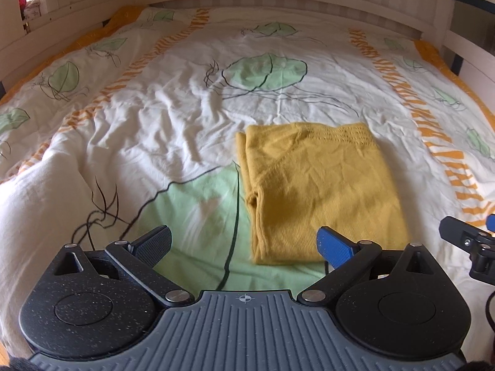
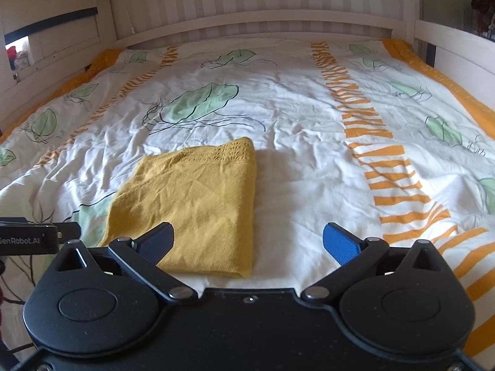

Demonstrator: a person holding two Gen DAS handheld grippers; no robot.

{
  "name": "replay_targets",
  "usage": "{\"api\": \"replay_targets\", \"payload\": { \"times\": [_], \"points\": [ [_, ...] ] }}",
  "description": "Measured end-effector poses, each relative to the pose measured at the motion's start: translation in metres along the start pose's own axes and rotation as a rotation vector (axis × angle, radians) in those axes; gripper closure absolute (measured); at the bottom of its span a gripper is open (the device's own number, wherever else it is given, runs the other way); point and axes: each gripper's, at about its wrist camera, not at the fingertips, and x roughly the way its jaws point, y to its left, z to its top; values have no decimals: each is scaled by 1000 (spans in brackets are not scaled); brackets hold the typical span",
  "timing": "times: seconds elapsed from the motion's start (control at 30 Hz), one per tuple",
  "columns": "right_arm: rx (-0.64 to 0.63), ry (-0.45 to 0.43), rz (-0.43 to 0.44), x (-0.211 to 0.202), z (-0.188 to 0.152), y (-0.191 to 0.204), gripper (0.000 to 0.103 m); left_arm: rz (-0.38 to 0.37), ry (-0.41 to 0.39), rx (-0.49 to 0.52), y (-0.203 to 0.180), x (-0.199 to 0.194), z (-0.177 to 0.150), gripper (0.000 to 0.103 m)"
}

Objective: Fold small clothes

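Bed frame (image 2: 278,20): pale wood rails along the far end and both sides, closing in the bedding; a striped wall stands behind the far rail.
Duvet (image 1: 173,102): white and rumpled, printed with green leaves outlined in black and with bands of orange strokes running from the near edge to the far edge; an orange border shows at the far left and far right corners. It covers the whole bed.
Yellow garment (image 2: 191,204): mustard knit, folded into a neat rectangle and lying flat on the duvet, toward the near edge and about midway between the left and right sides. An openwork knitted band runs along its far edge. In the left wrist view the layered fold edges show along its left side, and part of it lies over a large green leaf print.
Left gripper (image 1: 244,242): fingers spread wide, holding nothing, above the near edge of the duvet; the near left corner of the garment shows between its fingers, and whether they touch it cannot be told.
Right gripper (image 2: 247,242): fingers spread wide and empty, just beside the left gripper; the near right corner of the garment shows between its fingers.
Blue pads (image 2: 340,245): textured facing on the inner side of each finger.
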Motion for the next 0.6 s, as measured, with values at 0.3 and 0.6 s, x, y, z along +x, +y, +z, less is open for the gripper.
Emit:
{"api": "replay_targets", "payload": {
  "times": [0.3,0.6],
  "points": [
    [17,44,39,-3,-9,3,1,-17,31,-7,1,1,-8,2],
    [21,80,42,3,-11,5,1,-20,64,-21,5,8,-10,2]
  ]
}}
